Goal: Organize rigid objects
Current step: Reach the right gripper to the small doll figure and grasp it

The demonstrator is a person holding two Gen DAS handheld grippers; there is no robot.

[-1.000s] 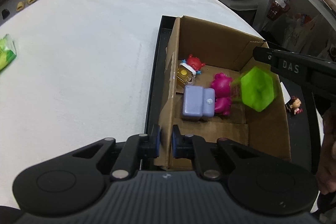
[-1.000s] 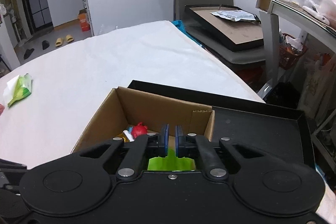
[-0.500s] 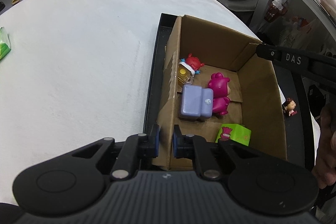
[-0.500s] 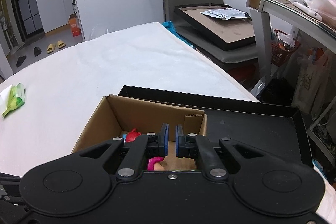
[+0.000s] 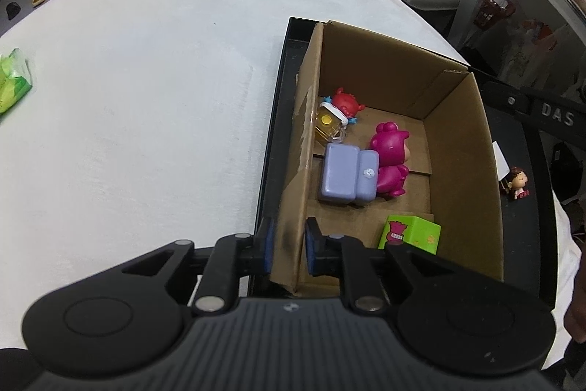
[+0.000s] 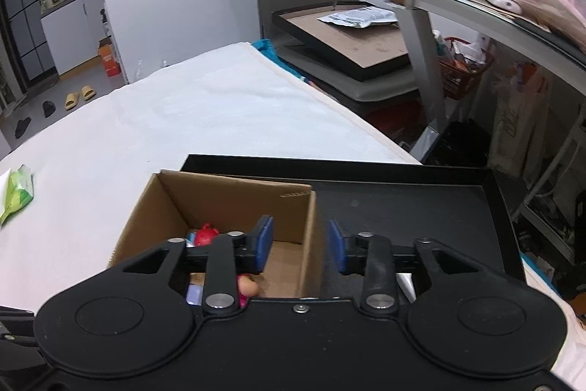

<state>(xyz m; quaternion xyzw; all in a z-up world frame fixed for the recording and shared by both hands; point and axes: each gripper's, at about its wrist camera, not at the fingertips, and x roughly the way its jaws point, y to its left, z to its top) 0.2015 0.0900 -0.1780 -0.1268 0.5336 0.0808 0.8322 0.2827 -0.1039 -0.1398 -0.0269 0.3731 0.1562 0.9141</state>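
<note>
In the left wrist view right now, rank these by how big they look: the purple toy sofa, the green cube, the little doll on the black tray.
1. purple toy sofa
2. green cube, though its lower edge is hidden behind the left gripper, so it is close
3. little doll, clearly smallest

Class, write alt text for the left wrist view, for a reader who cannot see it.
The left gripper pinches the near wall of an open cardboard box that sits in a black tray on a white table. Inside lie a green cube, a pink bear, a lilac toy sofa and a red figure.
</note>
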